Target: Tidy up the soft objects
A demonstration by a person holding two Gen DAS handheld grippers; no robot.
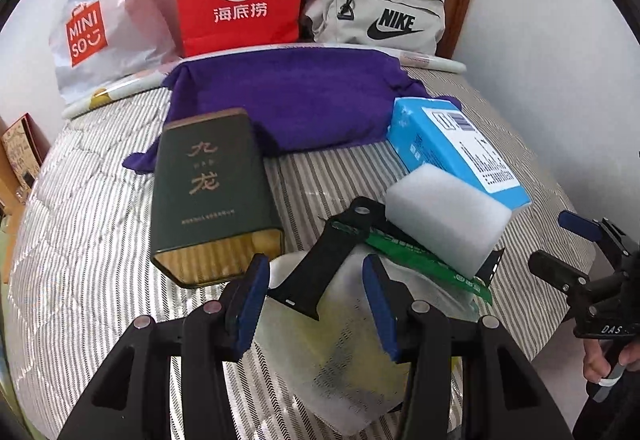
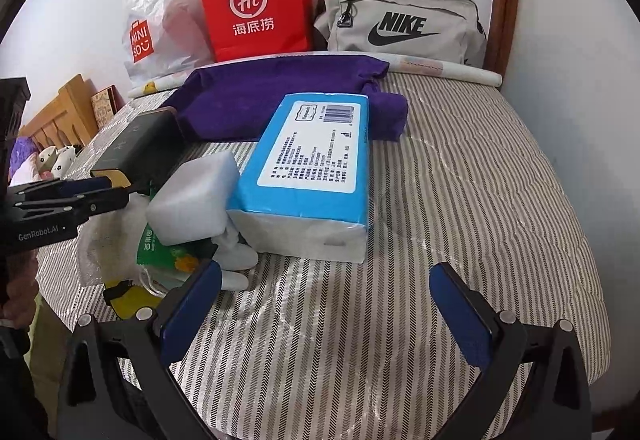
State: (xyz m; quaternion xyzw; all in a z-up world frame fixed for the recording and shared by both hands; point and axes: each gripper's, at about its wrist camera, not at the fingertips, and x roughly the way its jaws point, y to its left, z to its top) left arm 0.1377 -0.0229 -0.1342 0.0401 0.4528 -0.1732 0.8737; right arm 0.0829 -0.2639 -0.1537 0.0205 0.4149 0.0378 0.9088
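tin box (image 1: 214, 191): left of the pile, lying flat on the striped bedcover (image 1: 80, 199). Rigid, not a soft item; leave it.
plastic bag (image 1: 340, 340): near, centre-left, crumpled clear film flat on the cover, right under the left gripper (image 1: 316, 304). Light, floppy, slippery. Pinch a bunched fold, not a flat sheet.
left gripper: jaws part-open, pads either side of the bag and a black strap (image 1: 320, 264), not pressing on either as far as I can see.
green packet (image 2: 160, 244): under the sponge, thin and crinkly. Will likely slide out if the sponge gets lifted.
white sponge (image 1: 444, 215): centre, tilted on top of the pile, leaning against the tissue pack. Very light, squashy. Grip across the short sides, mid-block.
tissue pack (image 2: 312, 167): centre-right, blue wrapper, flat. Soft but bulky, film slick. Take it across the narrow width near one end.
purple towel (image 1: 288, 99): far, folded. Limp; grab a thick folded edge.
right gripper (image 2: 326, 304): jaws wide, nothing between them, over bare cover near the tissue pack.
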